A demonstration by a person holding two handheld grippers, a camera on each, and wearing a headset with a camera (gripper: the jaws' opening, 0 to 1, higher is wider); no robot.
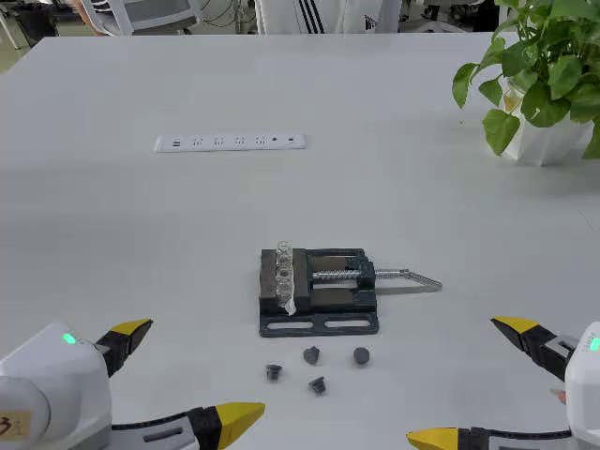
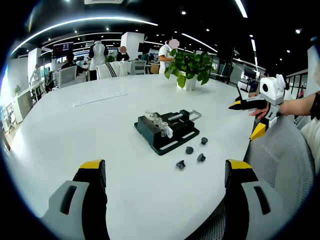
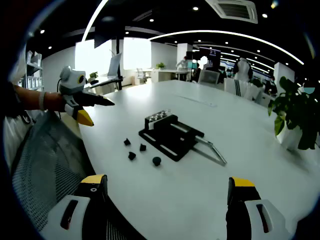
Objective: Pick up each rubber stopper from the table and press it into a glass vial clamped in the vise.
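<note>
The left gripper [image 1: 187, 370] and right gripper [image 1: 473, 380] hover low over the near edge of the white table [image 1: 112, 216], both with jaws spread wide and holding nothing. The table is in an open office. Four dark stoppers [image 1: 311, 354] lie loose between the grippers, just in front of the one black vise [image 1: 319, 323]. The vise clamps a row of upright glass vials [image 1: 284, 272], too small to count. Its screw handle [image 1: 403, 277] points right in the head view. Further back lie one power strip [image 1: 230, 142] and one potted plant [image 1: 539, 84].
</note>
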